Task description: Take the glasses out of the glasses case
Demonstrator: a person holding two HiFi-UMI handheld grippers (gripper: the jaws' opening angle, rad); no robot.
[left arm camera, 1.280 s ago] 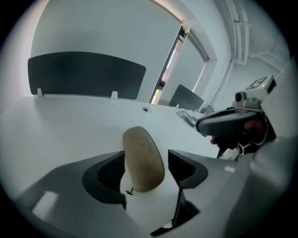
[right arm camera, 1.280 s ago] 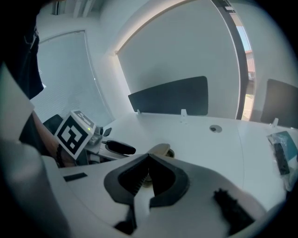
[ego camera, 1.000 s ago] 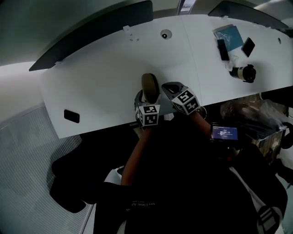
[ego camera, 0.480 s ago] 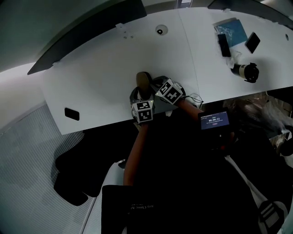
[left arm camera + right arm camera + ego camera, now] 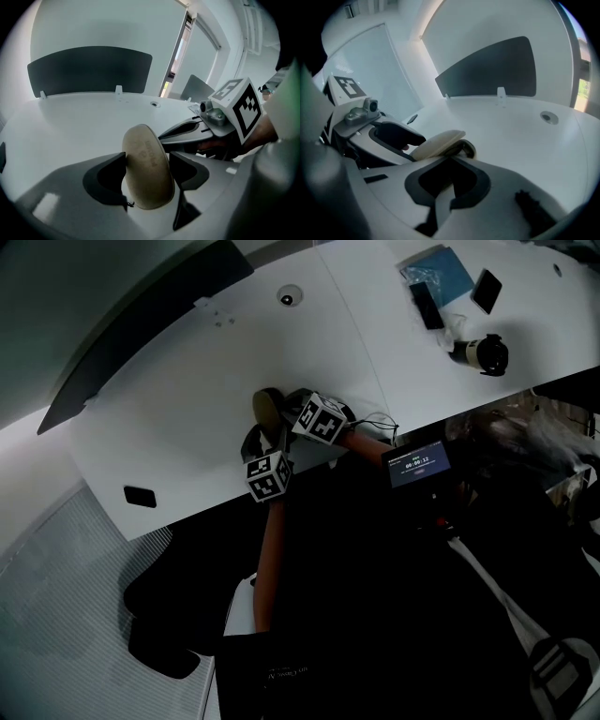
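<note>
Across the head view, a curved white desk (image 5: 187,418) fills the upper half, with a dark partition panel (image 5: 89,70) standing along its far rim. The person leans over the near edge with both arms stretched toward one spot close to that edge.

The left gripper (image 5: 148,165) points steeply down at the desk. Its jaws have just been closing, and they now sit against the two sides of the glasses case (image 5: 143,145), which stands between them as a tan oval with faint embossed lettering on its face. The right gripper (image 5: 449,161) comes in from the other side, and its marker cube (image 5: 241,110) is close beside the left one. Its jaws are fully together with nothing visible between them, and their tips are right at the case's near edge. From that side a dark slit shows under the case's pale upper shell, so it looks slightly ajar. Its inside is too dark to read.

A small lit screen (image 5: 415,465) sits just off the desk's near edge beside the right arm. Well apart, at the desk's far right, lie a blue pouch (image 5: 436,268), two flat black slabs (image 5: 486,291) and a black-and-white cylinder (image 5: 480,352). A small black rectangle (image 5: 139,495) lies near the left corner, and a round grommet (image 5: 287,298) is set into the desk toward the panel.
</note>
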